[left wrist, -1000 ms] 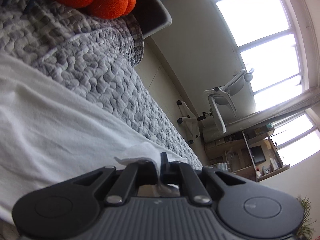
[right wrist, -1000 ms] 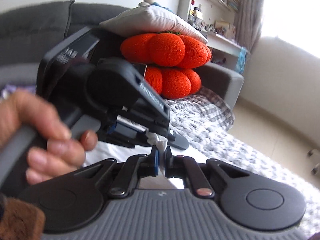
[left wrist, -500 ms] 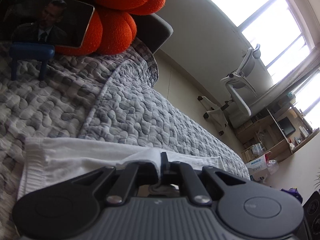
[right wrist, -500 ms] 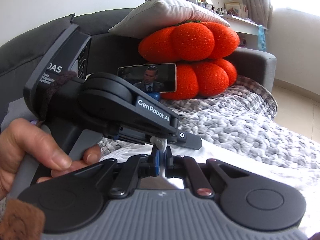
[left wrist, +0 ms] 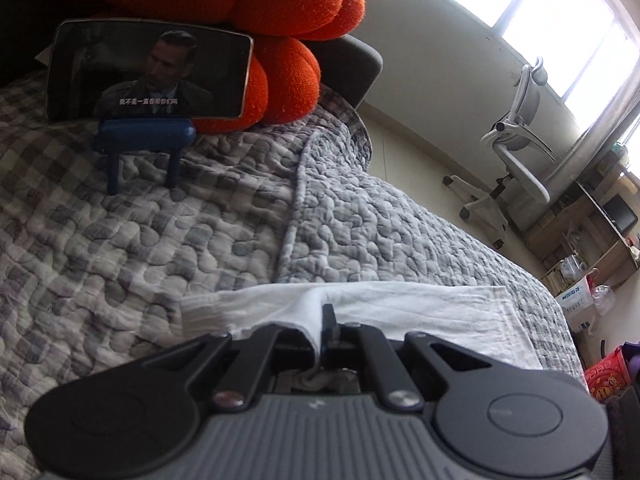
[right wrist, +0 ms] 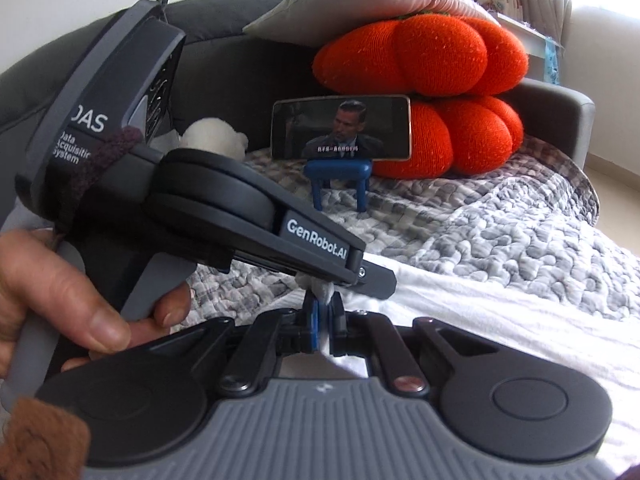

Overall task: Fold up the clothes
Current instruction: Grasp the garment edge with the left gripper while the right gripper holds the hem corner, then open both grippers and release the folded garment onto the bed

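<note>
A white garment (left wrist: 420,312) lies on the grey quilted cover (left wrist: 200,232). My left gripper (left wrist: 323,320) is shut on a pinched fold of the white cloth, low over the cover. My right gripper (right wrist: 323,312) is shut on the same white garment (right wrist: 500,320), right beside the left gripper's body (right wrist: 256,216), which a hand (right wrist: 52,300) holds. A tuft of cloth sticks up between the two grippers. The garment spreads to the right in both views.
A phone (left wrist: 148,76) playing video stands on a blue stand (left wrist: 144,136) at the back of the cover, in front of orange pumpkin cushions (right wrist: 432,80). A grey sofa arm (right wrist: 560,120) is behind. An office chair (left wrist: 516,140) and shelves stand across the floor.
Both grippers have swung down and forward with the cloth still pinched. The phone and cushions have come into fuller view, and the garment now lies flatter on the cover.
</note>
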`<move>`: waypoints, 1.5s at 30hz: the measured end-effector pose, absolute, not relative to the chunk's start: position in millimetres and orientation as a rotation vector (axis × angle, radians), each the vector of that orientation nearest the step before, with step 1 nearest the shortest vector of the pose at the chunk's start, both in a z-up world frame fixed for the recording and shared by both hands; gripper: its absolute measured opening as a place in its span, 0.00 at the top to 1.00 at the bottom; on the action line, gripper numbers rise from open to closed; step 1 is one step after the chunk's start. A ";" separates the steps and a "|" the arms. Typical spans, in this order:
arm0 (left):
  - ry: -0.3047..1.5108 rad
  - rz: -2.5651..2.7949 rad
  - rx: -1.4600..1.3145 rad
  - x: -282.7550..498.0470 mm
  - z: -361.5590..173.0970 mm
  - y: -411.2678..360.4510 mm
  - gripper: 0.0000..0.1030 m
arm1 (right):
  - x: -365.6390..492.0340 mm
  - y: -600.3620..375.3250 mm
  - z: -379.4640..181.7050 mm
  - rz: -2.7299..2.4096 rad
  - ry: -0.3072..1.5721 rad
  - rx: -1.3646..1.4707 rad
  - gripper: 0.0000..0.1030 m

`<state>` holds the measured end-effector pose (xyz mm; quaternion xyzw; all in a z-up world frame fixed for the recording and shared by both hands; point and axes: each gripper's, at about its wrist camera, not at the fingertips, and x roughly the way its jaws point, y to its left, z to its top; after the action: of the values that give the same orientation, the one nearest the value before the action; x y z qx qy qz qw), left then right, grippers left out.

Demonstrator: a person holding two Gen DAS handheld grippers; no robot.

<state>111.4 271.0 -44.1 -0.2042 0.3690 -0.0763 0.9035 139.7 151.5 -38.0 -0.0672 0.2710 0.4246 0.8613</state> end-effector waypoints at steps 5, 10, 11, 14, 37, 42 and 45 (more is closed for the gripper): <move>0.760 -0.162 -0.403 108.6 -50.2 271.3 0.98 | 139.4 157.0 -42.9 0.880 0.595 -0.147 0.94; 0.734 -0.166 -0.386 101.7 -46.0 269.9 0.98 | 136.0 157.5 -42.1 0.877 0.589 -0.144 0.94; 0.730 -0.165 -0.382 100.7 -45.4 269.7 0.98 | 135.4 157.2 -41.5 0.877 0.587 -0.143 0.94; 0.745 -0.147 -0.389 102.1 -52.1 271.3 0.97 | 139.8 164.1 -47.9 0.870 0.604 -0.172 0.94; 0.667 0.006 -0.502 73.1 -49.4 315.0 0.84 | 140.0 126.2 -32.6 0.992 0.648 -0.016 0.60; 0.640 0.023 -0.528 60.8 -44.5 324.2 0.84 | 149.7 87.9 -27.6 0.887 0.669 0.059 0.60; 0.632 0.025 -0.535 55.3 -41.5 325.6 0.84 | 158.9 62.0 -27.8 0.813 0.683 0.110 0.60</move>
<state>55.3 325.6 -41.5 -0.2601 0.3073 0.0121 0.9153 158.9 62.0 -27.8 0.0522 0.3257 0.3877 0.8608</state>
